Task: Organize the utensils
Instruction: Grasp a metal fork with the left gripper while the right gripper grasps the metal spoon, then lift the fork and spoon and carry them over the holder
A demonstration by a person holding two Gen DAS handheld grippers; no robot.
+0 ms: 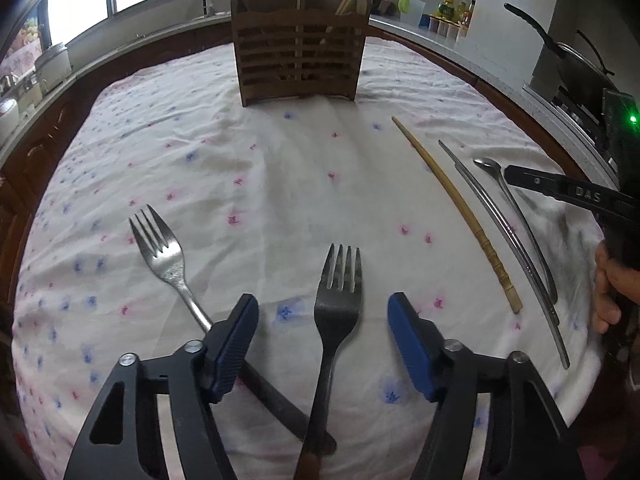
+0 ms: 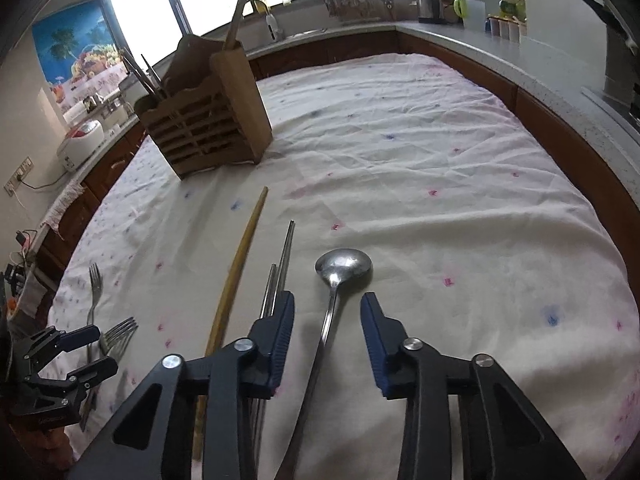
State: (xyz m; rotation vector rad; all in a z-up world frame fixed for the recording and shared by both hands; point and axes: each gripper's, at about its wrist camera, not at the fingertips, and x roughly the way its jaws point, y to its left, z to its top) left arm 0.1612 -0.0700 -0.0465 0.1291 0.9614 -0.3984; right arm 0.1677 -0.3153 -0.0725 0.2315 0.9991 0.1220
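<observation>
Straddling a dark fork (image 1: 338, 312) near the table's (image 1: 248, 152) near edge, the left gripper (image 1: 322, 344) has its blue pads spread on either side of the handle with clear gaps, so nothing is pinched yet. A second, shinier fork (image 1: 160, 248) lies just to its left, its handle running under the left finger and crossing beneath the dark fork's handle close to the edge. Toward the near right side, the right gripper (image 2: 328, 340) stands over a long-handled spoon (image 2: 343, 266); its jaws are narrower but the pads are apart from the handle on both sides, so it too holds nothing. Beside the spoon lie a pair of metal chopsticks (image 2: 280, 272), partly under the right gripper's left finger, and beyond them a single bamboo chopstick (image 2: 244, 248), all pointing away from the near edge. Farther off, toward the far edge of the flowered tablecloth (image 2: 440, 160), the wooden utensil holder (image 1: 298, 56) stands upright with some chopsticks and long utensils already sticking out of its compartments. By my reading the sorting is partly done: a few pieces are housed, while two forks, the spoon and the chopsticks are left on the cloth, with two pickups about to start.
</observation>
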